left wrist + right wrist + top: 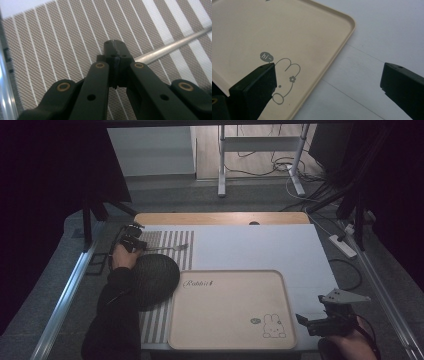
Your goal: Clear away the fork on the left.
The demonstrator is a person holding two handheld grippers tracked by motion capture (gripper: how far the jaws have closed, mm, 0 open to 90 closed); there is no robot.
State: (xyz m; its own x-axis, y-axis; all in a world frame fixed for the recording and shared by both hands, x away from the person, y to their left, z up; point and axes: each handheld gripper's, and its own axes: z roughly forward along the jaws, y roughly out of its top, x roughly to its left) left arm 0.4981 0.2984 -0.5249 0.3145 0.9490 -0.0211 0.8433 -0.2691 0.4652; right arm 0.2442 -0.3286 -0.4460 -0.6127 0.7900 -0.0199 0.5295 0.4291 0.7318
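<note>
While the left gripper sits at the far-left of the table over the striped placemat, its jaws are fully closed; in the left gripper view they meet tip to tip, and the fork handle comes out from right beside/behind them. Looks clamped on the handle end, though the contact point itself is hidden by the jaws.

Fork lies on the placemat, long axis running roughly left-right across the table, tines pointing right, away from the gripper. So the gripper has the handle end, tines free. Dark woven round mat sits just nearer the person, partly over the placemat, touching the beige tray edge.

Left hand is on it; right is well apart. Right gripper hovers at the tray's near-right corner, jaws wide apart, holding nothing, over the rabbit print.

Next move likely turns on lifting the fork level and carrying it right, towards the tray.
</note>
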